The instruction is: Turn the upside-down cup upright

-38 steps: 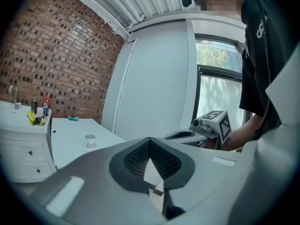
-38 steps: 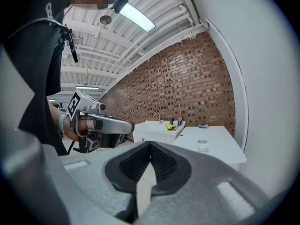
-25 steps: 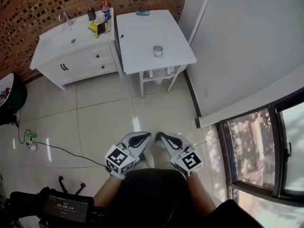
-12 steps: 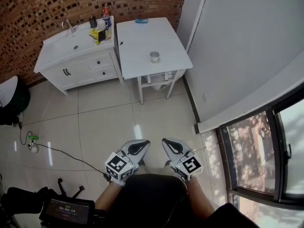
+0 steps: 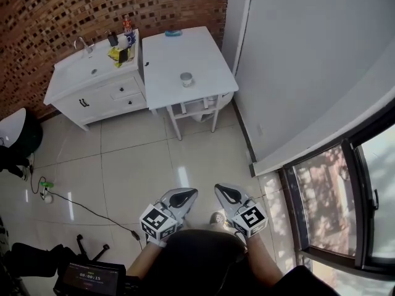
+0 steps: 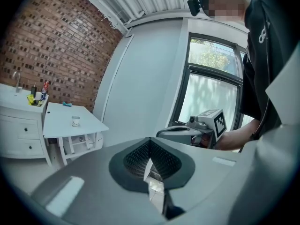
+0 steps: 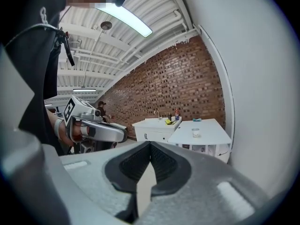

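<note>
Cup: on white table, 12 o'clock in head view.
Left gripper: jaws together, empty.
Right gripper: closed too, nothing held.
Head view alone: lit screen, 7 o'clock.

One cup on white table

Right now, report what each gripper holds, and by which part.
Nothing. The left gripper and right gripper are shut and empty; the cup sits untouched on the table.
</note>
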`<state>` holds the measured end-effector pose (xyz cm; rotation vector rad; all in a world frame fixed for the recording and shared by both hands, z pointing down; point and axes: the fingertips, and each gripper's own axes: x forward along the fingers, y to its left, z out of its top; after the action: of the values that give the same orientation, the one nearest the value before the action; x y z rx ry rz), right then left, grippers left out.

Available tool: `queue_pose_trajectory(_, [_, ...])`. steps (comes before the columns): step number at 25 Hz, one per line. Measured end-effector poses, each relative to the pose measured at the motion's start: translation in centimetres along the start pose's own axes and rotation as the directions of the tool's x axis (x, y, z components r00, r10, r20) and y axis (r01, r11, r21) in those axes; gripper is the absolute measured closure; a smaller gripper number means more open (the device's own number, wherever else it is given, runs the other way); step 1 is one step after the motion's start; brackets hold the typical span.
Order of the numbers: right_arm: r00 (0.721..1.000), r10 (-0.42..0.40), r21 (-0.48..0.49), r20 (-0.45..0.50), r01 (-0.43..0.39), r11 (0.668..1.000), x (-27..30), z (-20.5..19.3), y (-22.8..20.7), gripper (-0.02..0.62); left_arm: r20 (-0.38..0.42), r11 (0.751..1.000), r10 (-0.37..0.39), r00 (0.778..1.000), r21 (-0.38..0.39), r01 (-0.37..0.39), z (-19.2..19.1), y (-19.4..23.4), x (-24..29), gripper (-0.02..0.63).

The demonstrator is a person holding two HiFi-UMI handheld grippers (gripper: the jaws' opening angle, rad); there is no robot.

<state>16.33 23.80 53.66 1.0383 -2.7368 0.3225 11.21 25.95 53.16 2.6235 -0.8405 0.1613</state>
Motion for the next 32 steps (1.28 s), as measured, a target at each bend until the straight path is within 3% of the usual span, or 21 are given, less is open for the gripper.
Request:
queue_pose_trajectory(7, [1.000,0.001,-0.012,-0.030,-0.002,1.000,-1.1,-0.7,-2.0,0.603,0.029,1.000,-0.021,0.999,-0.003,0.021,0.4,-0.8,1.7,0.592])
queue_pose_trajectory(10, [0.999,0.031,-0.018,-0.020,-0.031,0.999,-0.7,-1.6,-2.2,0.603,0.033,0.997,-0.074,0.997,0.031,0.073,0.5,-1.6,2.3,0.592])
queue_pose_trajectory(14, [0.996,0.010,-0.015,-0.085,-0.011,1.000,-0.2,-1.7,-2.3,0.603,0.038,0.985,-0.142,0.989,0.103,0.138,0.0,-3.4,2.6,0.592])
queue_pose_trajectory(22, [0.999,-0.015,0.014,-0.052,0.016,1.000,-0.4,-1.7,-1.8,0.603,0.060,0.994,-0.086,0.994,0.068,0.082,-0.7,-2.8,1.2,0.592])
queue_pose_trajectory(32, [0.996,0.066,-0.001,-0.056,-0.066,0.998,0.6,-2.5,-0.6,0.603,0.033,0.997,-0.041,0.999,0.063,0.039,-0.8,-2.2,0.7,0.592])
